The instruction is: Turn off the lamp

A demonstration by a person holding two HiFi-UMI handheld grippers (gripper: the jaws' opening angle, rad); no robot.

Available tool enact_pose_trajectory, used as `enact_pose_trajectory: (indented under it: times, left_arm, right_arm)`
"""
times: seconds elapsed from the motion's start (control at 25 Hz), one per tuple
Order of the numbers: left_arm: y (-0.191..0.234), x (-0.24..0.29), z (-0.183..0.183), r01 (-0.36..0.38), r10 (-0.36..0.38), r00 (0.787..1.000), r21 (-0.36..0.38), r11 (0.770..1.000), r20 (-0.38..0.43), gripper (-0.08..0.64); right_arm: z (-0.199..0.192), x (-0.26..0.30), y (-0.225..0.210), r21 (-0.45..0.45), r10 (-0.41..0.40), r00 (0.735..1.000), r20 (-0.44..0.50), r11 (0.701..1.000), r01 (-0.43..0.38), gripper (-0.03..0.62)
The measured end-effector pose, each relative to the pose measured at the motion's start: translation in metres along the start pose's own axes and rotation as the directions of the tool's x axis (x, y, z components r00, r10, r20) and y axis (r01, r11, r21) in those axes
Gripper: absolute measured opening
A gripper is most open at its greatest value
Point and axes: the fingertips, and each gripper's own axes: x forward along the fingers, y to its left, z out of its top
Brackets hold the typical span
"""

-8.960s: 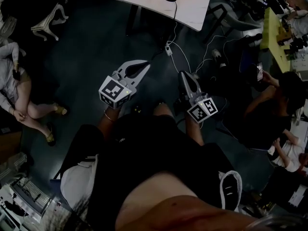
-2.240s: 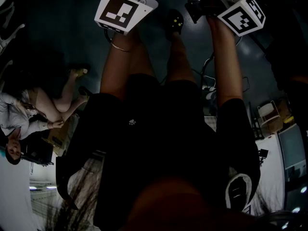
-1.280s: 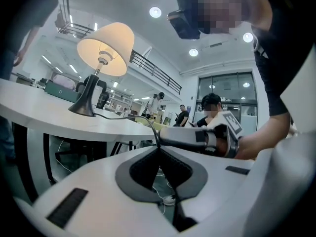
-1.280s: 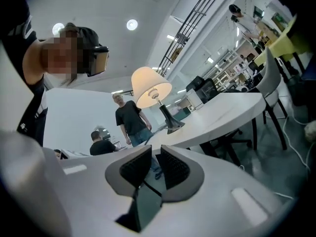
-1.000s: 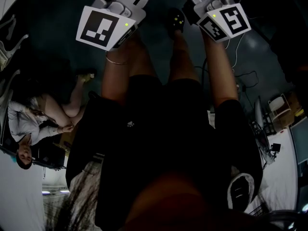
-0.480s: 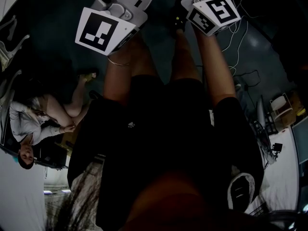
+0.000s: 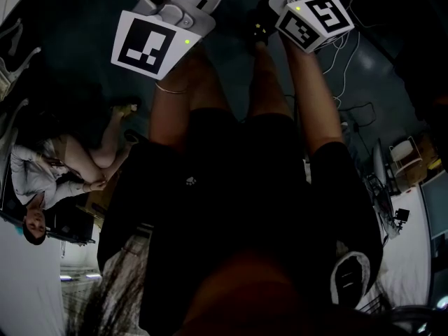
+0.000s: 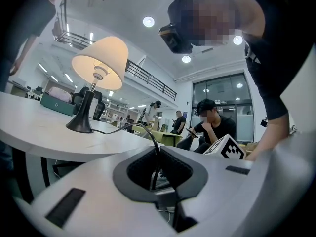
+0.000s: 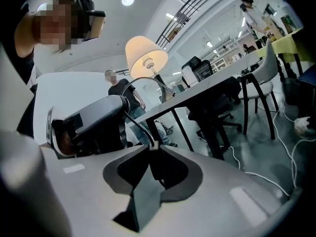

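Since half a second ago the right gripper (image 9: 152, 146) has edged toward 3 o'clock in the head view. Its jaws, just closing, pinch a pale switch (image 9: 150, 143) on the cord (image 8: 119, 127). The left gripper (image 8: 158, 152) is clamped on that cord. The lit lamp (image 8: 97, 65) stands on the bench (image 8: 34, 132) at 10 o'clock.

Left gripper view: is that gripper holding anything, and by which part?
Yes. The left gripper is shut on the black lamp cord, pinching it partway along, just past the table edge.
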Motion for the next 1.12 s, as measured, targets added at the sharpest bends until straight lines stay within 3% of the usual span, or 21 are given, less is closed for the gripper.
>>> enact_pose_trajectory:
  times: [0.24,0.48,0.76,1.12]
  left_arm:
    - [0.002,-0.009,-0.004,-0.023,0.023,1.000,0.075,0.997,-0.002,0.033]
    - [0.002,-0.017,-0.018,-0.031,0.035,0.999,0.101,0.994,-0.039,0.040]
    - [0.007,-0.032,-0.040,-0.044,0.048,0.997,0.080,0.996,-0.052,0.058]
    - [-0.001,-0.032,-0.081,0.003,0.005,0.991,0.065,0.998,-0.135,0.075]
  right_arm:
    - [-0.002,-0.002,0.000,0.008,0.009,1.000,-0.012,1.000,-0.009,0.066]
    - [0.000,-0.006,-0.001,0.047,0.018,1.000,0.004,0.999,-0.018,0.066]
    - [0.008,-0.011,0.003,0.093,0.029,0.999,0.036,0.995,-0.032,0.066]
    - [0.015,-0.019,0.008,0.193,0.060,0.993,0.100,0.978,-0.079,0.066]
